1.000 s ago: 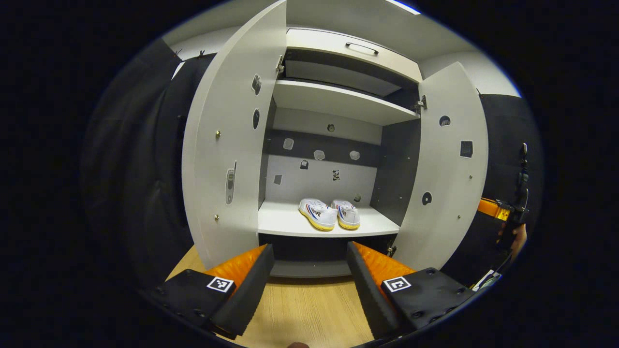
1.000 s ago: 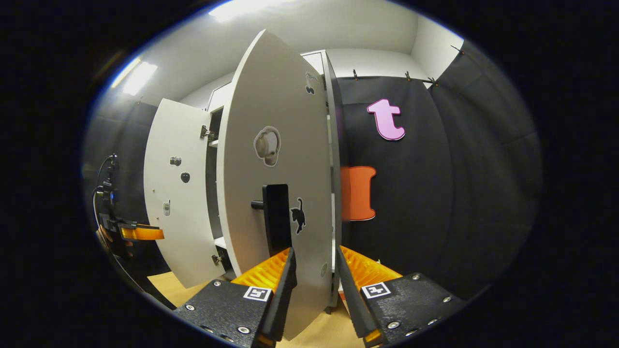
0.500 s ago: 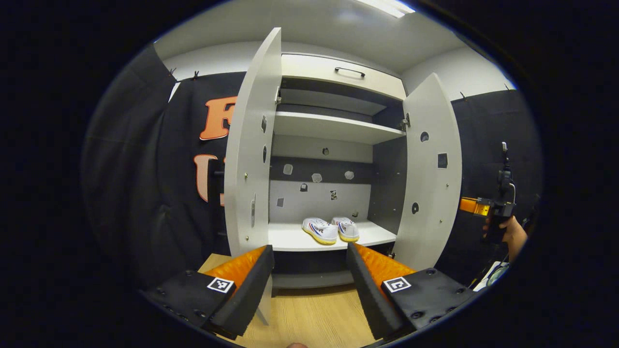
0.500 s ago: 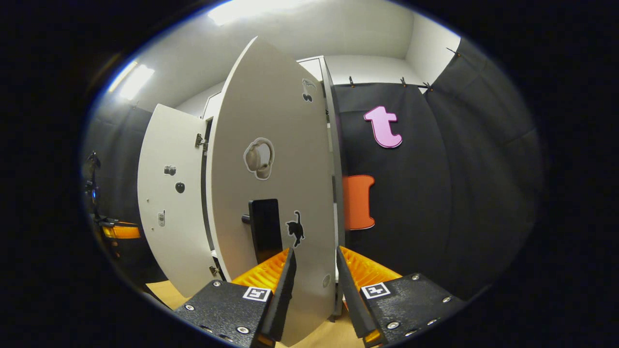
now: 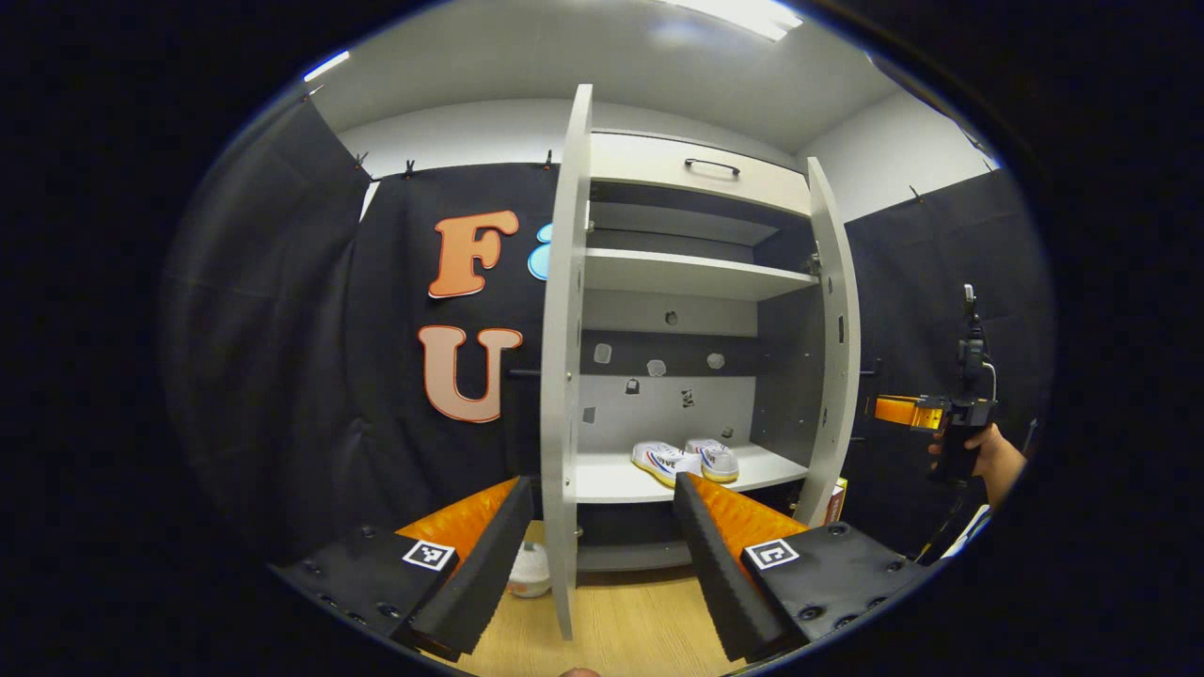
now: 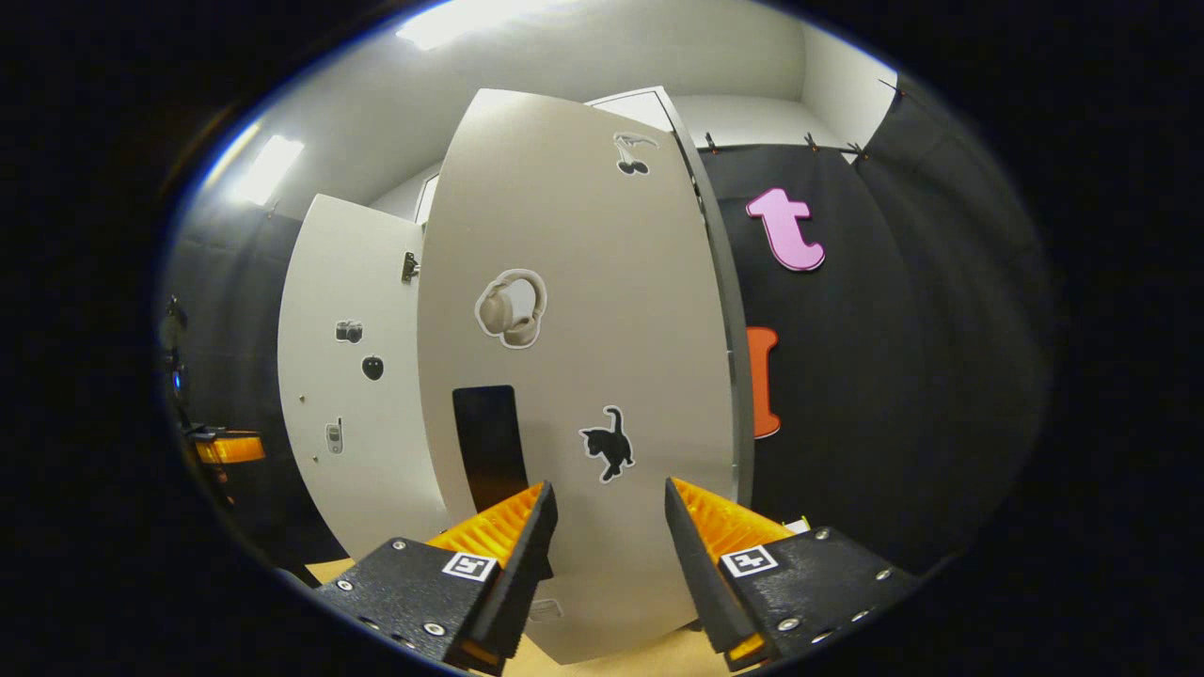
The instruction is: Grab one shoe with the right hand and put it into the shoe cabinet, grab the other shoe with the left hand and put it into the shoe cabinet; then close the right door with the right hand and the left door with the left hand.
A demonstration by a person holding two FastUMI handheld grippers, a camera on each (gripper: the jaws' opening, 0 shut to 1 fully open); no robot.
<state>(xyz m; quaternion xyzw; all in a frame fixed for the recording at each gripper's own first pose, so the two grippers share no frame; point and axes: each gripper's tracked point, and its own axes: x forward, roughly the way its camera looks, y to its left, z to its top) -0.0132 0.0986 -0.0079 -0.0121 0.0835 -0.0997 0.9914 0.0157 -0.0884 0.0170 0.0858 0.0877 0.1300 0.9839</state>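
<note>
Left gripper view: left gripper (image 5: 597,550) low in front of the shoe cabinet (image 5: 691,273), fingers spread wide apart, nothing between them but the near edge of the left door (image 5: 562,376), seen almost edge-on and untouched. Both shoes (image 5: 685,460) side by side on the lower shelf (image 5: 611,480), well beyond the fingertips, just above the right-hand finger. Right door (image 5: 837,348) swung partway in, also nearly edge-on. Off to the right, right gripper (image 5: 894,410) in a hand (image 5: 988,461), orange finger just beside that door's outer face; contact not clear. Small white object (image 5: 530,572) on the wooden floor (image 5: 621,625) by the left door's foot, kind not clear. Drawer front with dark handle (image 5: 712,165) at the cabinet top. Right gripper view: right gripper (image 6: 607,555) wide open, empty, close up against the outer face of the right door (image 6: 574,310), door panel spanning the gap between the fingers; touching or not, cannot tell. Black door handle (image 6: 487,442) just above the left-hand finger. Stickers on this face: headphones (image 6: 511,308), cat (image 6: 609,442), cherries (image 6: 632,153). Left door (image 6: 353,367) open behind, inner face showing, small stickers on it. At the far left edge, orange part of the left gripper (image 6: 229,448). Shelf interior hidden behind the door panel here.
</note>
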